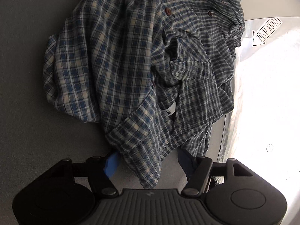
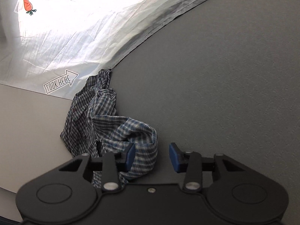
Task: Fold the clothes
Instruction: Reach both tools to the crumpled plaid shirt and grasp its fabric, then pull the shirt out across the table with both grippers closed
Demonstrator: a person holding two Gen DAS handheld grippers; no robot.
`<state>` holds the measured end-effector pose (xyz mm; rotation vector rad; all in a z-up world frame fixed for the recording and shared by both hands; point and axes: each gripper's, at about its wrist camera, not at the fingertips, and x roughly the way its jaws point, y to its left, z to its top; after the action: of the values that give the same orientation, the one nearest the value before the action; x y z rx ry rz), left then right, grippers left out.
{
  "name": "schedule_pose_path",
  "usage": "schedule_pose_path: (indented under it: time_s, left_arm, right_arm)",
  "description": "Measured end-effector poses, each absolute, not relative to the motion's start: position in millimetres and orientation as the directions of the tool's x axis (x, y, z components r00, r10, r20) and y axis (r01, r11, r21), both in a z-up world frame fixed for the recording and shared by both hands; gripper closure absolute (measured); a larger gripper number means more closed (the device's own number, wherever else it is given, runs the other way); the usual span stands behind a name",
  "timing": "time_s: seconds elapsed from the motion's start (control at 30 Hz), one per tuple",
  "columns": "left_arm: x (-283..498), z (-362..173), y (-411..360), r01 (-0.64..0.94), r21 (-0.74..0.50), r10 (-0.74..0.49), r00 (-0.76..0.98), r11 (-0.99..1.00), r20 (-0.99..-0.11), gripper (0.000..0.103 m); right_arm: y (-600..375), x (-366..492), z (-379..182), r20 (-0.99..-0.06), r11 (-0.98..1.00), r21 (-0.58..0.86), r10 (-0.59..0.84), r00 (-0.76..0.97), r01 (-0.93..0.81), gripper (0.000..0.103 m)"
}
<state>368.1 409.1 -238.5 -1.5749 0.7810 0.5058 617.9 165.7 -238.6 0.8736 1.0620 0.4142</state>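
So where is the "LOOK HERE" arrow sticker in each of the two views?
Left wrist view: the "LOOK HERE" arrow sticker is at the upper right, upside down, on the white sheet, just right of the plaid shirt.
Right wrist view: the sticker is at left of centre, above and left of the shirt.
Shared landmark: the sheet's edge beside the shirt.

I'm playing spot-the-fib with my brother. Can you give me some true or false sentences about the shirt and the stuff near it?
1. The shirt has blue and white checks. True.
2. The shirt is neatly folded. False: it lies crumpled in a heap.
3. A carrot picture is on the white cloth. True.
4. The right gripper squeezes the shirt tight. False: the right gripper has its jaws apart, with a gap beside the fabric.
5. The arrow says STOP. False: the arrow sticker says LOOK HERE.
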Motion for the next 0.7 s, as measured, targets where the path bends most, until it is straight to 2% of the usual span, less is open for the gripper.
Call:
schedule_pose_path:
  time_s: [0.07,0.13,0.17,0.23,0.27,0.37,0.57,0.7]
  left_arm:
    - [367.1,-242.0,411.0,-0.737,-0.674,-0.199,0.669,-0.05,-0.716,0.062]
    - [362.6,-246.5,412.7,-0.744,-0.664,-0.21,0.663,-0.075,-0.719,0.065]
    - [361.5,-247.6,413.5,-0.744,-0.664,-0.208,0.663,-0.075,-0.719,0.069]
    - [361.1,-248.8,414.7,-0.745,-0.664,-0.2,0.662,-0.066,-0.722,0.08]
    - [360.1,-249.0,414.3,-0.743,-0.666,-0.195,0.664,-0.067,-0.722,0.084]
    - [358.3,-242.8,411.6,-0.733,-0.678,-0.168,0.676,-0.051,-0.718,0.093]
    - [358.8,-199.9,399.4,-0.697,-0.705,-0.094,0.699,0.131,-0.709,0.096]
    - [353.2,-155.6,375.7,-0.636,-0.717,-0.054,0.736,0.286,-0.674,0.097]
  right_arm:
    - [170.7,621.4,-244.0,-0.585,0.595,0.792,0.676,0.447,0.137,0.07]
    - [174.0,623.0,-246.1,-0.577,0.582,0.801,0.684,0.447,0.144,0.071]
    - [175.1,624.2,-246.9,-0.573,0.576,0.804,0.688,0.444,0.146,0.072]
    - [176.5,626.6,-250.1,-0.565,0.56,0.814,0.7,0.438,0.154,0.09]
    - [177.0,627.0,-249.7,-0.558,0.552,0.819,0.702,0.443,0.158,0.102]
    - [174.1,623.7,-239.0,-0.535,0.545,0.827,0.692,0.485,0.135,0.102]
    - [149.1,593.3,-190.6,-0.531,0.644,0.764,0.597,0.602,0.036,0.102]
    - [95.6,561.9,-163.3,-0.496,0.634,0.77,0.528,0.689,0.069,0.102]
